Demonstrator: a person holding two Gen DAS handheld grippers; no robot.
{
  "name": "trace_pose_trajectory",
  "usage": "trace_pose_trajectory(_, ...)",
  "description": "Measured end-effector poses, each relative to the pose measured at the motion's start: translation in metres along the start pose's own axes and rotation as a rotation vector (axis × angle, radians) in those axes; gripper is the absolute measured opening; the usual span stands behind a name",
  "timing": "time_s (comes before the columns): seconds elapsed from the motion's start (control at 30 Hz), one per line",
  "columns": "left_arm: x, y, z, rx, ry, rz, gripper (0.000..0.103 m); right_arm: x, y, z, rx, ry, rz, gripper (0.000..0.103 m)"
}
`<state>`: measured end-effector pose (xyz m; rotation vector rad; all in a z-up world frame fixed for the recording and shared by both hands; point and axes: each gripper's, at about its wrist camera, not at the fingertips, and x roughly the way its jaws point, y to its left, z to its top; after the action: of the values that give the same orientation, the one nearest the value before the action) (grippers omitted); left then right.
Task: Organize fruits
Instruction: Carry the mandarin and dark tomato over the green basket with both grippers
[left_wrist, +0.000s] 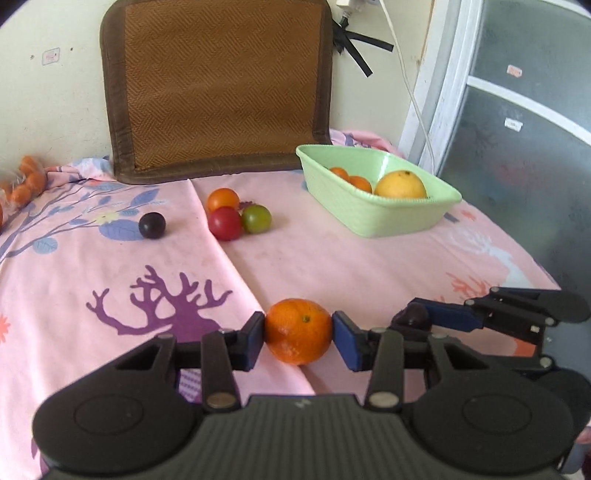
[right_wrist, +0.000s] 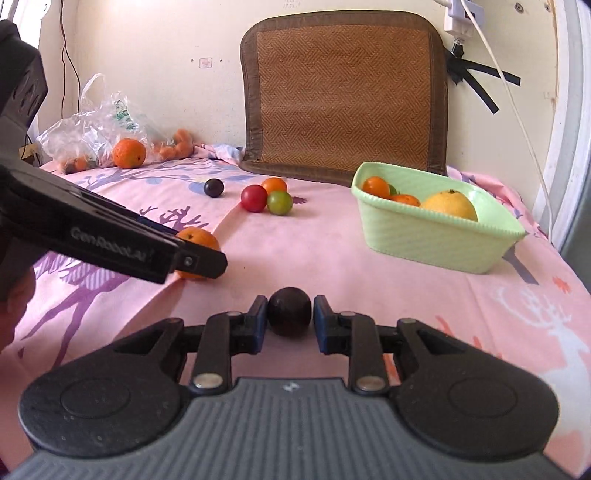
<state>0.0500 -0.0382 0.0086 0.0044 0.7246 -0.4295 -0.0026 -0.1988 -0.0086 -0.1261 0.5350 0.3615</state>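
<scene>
My left gripper (left_wrist: 298, 338) has its blue pads against both sides of an orange mandarin (left_wrist: 298, 331) that sits on the pink cloth. My right gripper (right_wrist: 289, 317) brackets a dark plum (right_wrist: 289, 311) on the cloth; small gaps show beside the fruit, so contact is unclear. The right gripper and plum also show in the left wrist view (left_wrist: 415, 314). A green basket (left_wrist: 373, 218) at the right holds small oranges and a yellow fruit (left_wrist: 400, 184). Another dark plum (left_wrist: 151, 225) and red (left_wrist: 225, 223), green (left_wrist: 256, 218) and orange (left_wrist: 222, 199) tomatoes lie mid-table.
A brown woven mat (left_wrist: 221, 85) leans on the back wall. A plastic bag (right_wrist: 92, 125) with oranges and a loose orange (right_wrist: 129, 153) lie at the far left. A white cable (left_wrist: 406, 81) hangs at the right beside a glass door (left_wrist: 524, 129).
</scene>
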Motion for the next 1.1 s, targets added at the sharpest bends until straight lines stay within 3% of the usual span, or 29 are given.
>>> trace_pose_trajectory(0.1, 0.003, -0.004, -0.007, 0.027, -0.008, 0.021, 0.047, 0.0, 0.0, -0.001, -0.005, 0.001, -0.007, 0.044)
trace_pose_trajectory(0.23, 0.001, -0.012, -0.014, 0.079, -0.028, 0.06, 0.051, 0.0, -0.001, -0.002, -0.002, 0.003, -0.002, 0.044)
trace_pose_trajectory(0.47, -0.003, -0.011, -0.01, 0.08, -0.032, 0.075, 0.056, -0.007, 0.0, -0.006, -0.011, -0.001, -0.006, 0.045)
trace_pose_trajectory(0.53, -0.003, -0.012, -0.008, 0.087, -0.034, 0.067, 0.053, -0.01, 0.0, -0.007, -0.013, -0.005, -0.001, 0.043)
trace_pose_trajectory(0.57, -0.002, -0.013, -0.007, 0.09, -0.025, 0.054, 0.042, -0.011, 0.0, -0.008, -0.017, -0.01, 0.007, 0.037)
trace_pose_trajectory(0.6, -0.001, -0.013, -0.006, 0.09, -0.015, 0.044, 0.04, -0.013, 0.0, -0.009, -0.021, -0.022, 0.016, 0.028)
trace_pose_trajectory(0.7, 0.001, -0.014, -0.001, 0.081, 0.002, 0.012, 0.04, -0.014, -0.007, -0.003, -0.02, -0.067, -0.013, 0.027)
trace_pose_trajectory(0.8, 0.005, -0.014, 0.024, 0.037, 0.014, -0.076, 0.04, -0.009, -0.035, 0.017, 0.043, -0.117, -0.055, 0.027)
trace_pose_trajectory(0.93, 0.016, -0.025, 0.083, 0.029, -0.041, -0.145, 0.04, 0.003, -0.079, 0.047, 0.112, -0.205, -0.133, 0.027)
trace_pose_trajectory(1.1, 0.055, -0.05, 0.133, 0.052, -0.067, -0.155, 0.04, 0.029, -0.139, 0.065, 0.249, -0.205, -0.187, 0.028)
